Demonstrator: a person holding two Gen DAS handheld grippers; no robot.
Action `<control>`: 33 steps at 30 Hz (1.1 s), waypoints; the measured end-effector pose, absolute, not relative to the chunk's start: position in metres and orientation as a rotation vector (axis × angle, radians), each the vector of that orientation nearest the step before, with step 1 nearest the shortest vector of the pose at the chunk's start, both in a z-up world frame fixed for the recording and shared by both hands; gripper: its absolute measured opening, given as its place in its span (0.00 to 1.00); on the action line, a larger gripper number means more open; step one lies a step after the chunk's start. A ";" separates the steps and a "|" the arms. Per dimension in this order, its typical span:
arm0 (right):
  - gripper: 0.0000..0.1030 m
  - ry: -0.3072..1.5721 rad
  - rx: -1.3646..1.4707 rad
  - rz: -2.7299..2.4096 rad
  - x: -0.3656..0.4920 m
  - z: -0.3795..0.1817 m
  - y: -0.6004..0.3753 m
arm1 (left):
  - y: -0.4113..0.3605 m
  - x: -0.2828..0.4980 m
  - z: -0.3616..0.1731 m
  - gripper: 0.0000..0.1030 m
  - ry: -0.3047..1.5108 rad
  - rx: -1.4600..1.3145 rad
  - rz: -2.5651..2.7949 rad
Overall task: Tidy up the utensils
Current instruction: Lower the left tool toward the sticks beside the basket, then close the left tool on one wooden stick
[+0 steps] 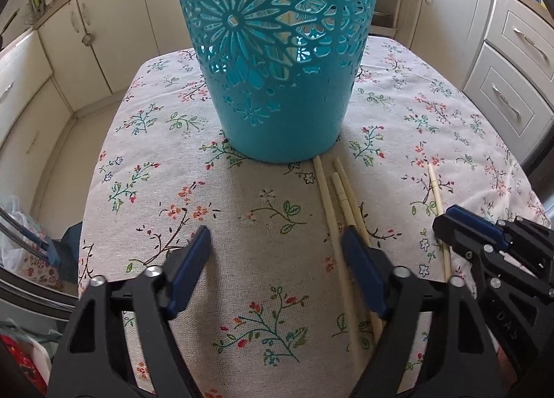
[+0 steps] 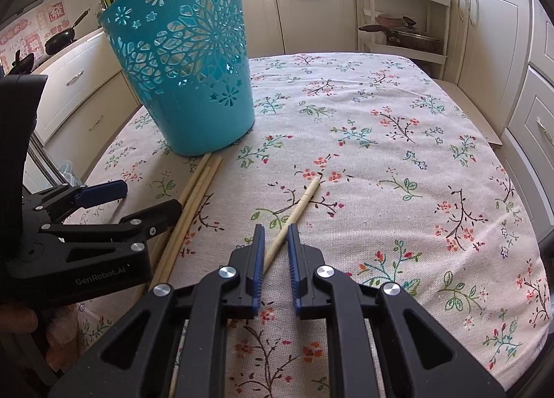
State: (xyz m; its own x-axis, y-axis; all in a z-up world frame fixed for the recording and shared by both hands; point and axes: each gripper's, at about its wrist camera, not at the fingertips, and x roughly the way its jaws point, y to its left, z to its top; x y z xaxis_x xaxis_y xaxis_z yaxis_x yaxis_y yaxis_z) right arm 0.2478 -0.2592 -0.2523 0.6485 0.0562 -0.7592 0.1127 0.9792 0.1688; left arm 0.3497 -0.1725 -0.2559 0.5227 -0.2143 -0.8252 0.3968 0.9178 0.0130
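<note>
The blue basket [image 2: 187,62] stands right behind three chopsticks [image 1: 341,197]. The left claw [image 1: 277,252] gapes wide over the counter [image 2: 398,162]. The right claw [image 2: 275,235] pinches one chopstick [image 2: 297,207]; open cloth lies right

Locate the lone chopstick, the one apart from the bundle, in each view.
Left wrist view: lone chopstick at right, running under the right tool.
Right wrist view: lone chopstick at centre, between that tool's pads.
Shared landmark: teal basket, with the bundle of three chopsticks at its base.

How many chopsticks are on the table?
4. Three chopsticks lie bunched by the teal basket, under the left gripper; a single chopstick sits in the right gripper.
</note>
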 end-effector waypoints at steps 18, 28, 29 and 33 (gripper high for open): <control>0.14 0.854 0.221 -0.041 0.247 -0.252 -0.260 | -0.179 0.347 -0.251 0.06 0.943 0.230 -0.428; 0.14 0.850 0.230 -0.040 0.247 -0.252 -0.263 | -0.182 0.352 -0.248 0.07 0.994 0.263 -0.419; 0.14 0.849 0.229 -0.040 0.247 -0.252 -0.262 | -0.184 0.355 -0.248 0.08 0.992 0.267 -0.415; 0.17 0.845 0.233 -0.033 0.247 -0.252 -0.262 | -0.190 0.365 -0.249 0.08 0.982 0.288 -0.415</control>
State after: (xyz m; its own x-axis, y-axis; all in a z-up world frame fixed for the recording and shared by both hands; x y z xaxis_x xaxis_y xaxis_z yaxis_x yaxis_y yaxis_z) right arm 0.2471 -0.2615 -0.2523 0.6649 0.0632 -0.7442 0.1216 0.9739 0.1914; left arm 0.3645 -0.1899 -0.2486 0.4873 -0.2078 -0.8482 0.4633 0.8848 0.0494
